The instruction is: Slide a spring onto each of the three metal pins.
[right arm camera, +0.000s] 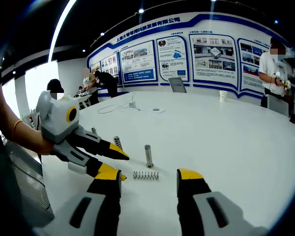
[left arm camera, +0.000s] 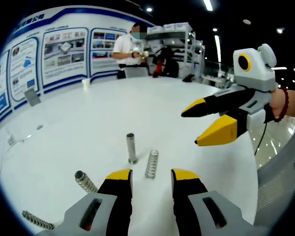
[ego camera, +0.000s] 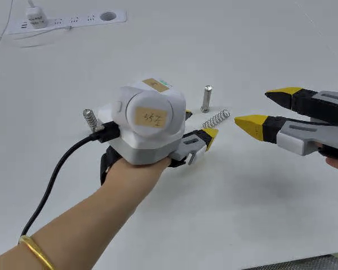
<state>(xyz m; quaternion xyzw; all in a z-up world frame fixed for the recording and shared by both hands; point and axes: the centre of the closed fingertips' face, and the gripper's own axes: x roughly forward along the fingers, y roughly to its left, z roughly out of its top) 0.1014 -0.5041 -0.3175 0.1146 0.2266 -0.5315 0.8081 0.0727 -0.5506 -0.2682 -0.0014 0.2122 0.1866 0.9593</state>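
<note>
White tabletop [ego camera: 174, 225], showroom display boards [right arm camera: 187, 49] along the far wall.

Jaws first. On my left gripper [left arm camera: 152, 172] they stand apart with nothing between them. On my right gripper [ego camera: 252, 107] they are also spread wide and empty, tips aimed in from the right at the same patch.

Just ahead of the left tips the loose spring [ego camera: 216, 118] lies on its side on the tabletop. Just beyond it stands the bare pin [ego camera: 207, 98], upright, not touching the spring. Off to the left is a pin with a spring already on it [ego camera: 90, 119], tight beside the left gripper's cable plug [ego camera: 104, 132]. The left gripper view has another coiled shape [left arm camera: 37, 220] low at its edge. I can't tell whether that one sits on a pin.

My reading is that at least one pin is not yet done.

What could go wrong:
- The spring looks light and round. A tip that touches one side first would likely roll or skid it away. A hard pinch across the coils could squash it or shoot it out.
- The bare pin seems to stand free, close to the spring. Reaching in carelessly may knock it over.
- Both grippers point at one small spot, so the tips could clash.
- Swinging my left hand could drag the cable plug into the finished pin and topple it.
- When threading, a spring held skew would catch on the pin's top and push the pin down.
</note>
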